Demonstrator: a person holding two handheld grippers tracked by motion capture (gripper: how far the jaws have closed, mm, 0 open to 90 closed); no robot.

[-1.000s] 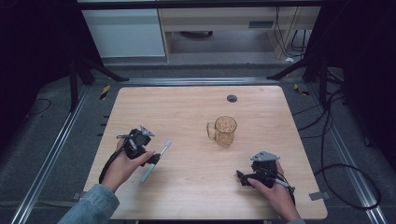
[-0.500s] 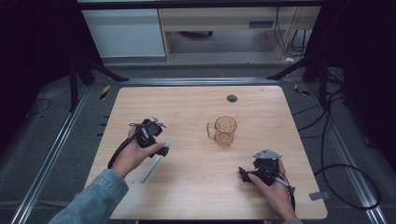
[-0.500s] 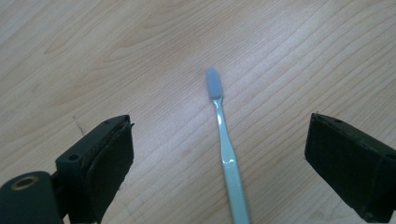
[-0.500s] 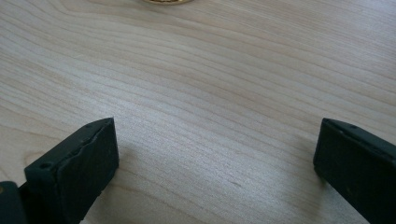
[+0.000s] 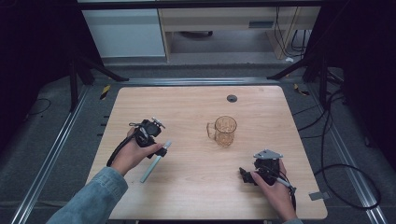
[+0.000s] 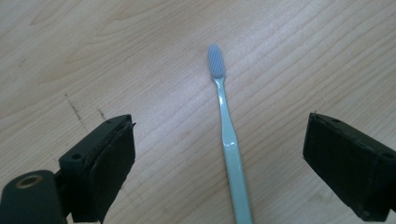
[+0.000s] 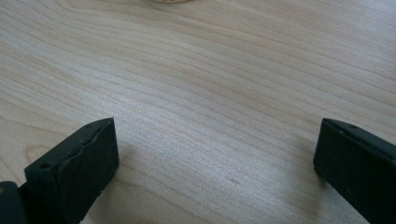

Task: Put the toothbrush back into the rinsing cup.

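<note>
**Left gripper poised over toothbrush, jaws wide**

The toothbrush (image 6: pixel 229 135) lies flat on the wooden table (image 5: pixel 196 186), left of centre, well apart from the glass mug (image 5: pixel 224 131) that stands upright nearer the middle. In the left gripper view the handle runs up between the two jaws, head pointing away, touching neither pad. The left gripper (image 5: pixel 160 149) is spread wide and straddles the handle, probably so that a squeeze would catch it across its narrow width.

Pose: the left hand (image 5: pixel 133 154) reaches forward with the forearm angled in from the lower left; the gripper is tipped down toward the table over the upper end of the brush.

The right gripper (image 5: pixel 245 173) is also wide open, holding nothing. It sits low near the table's right front, with bare wood between its jaws. Judged to be parked clear while the left side works.
</note>
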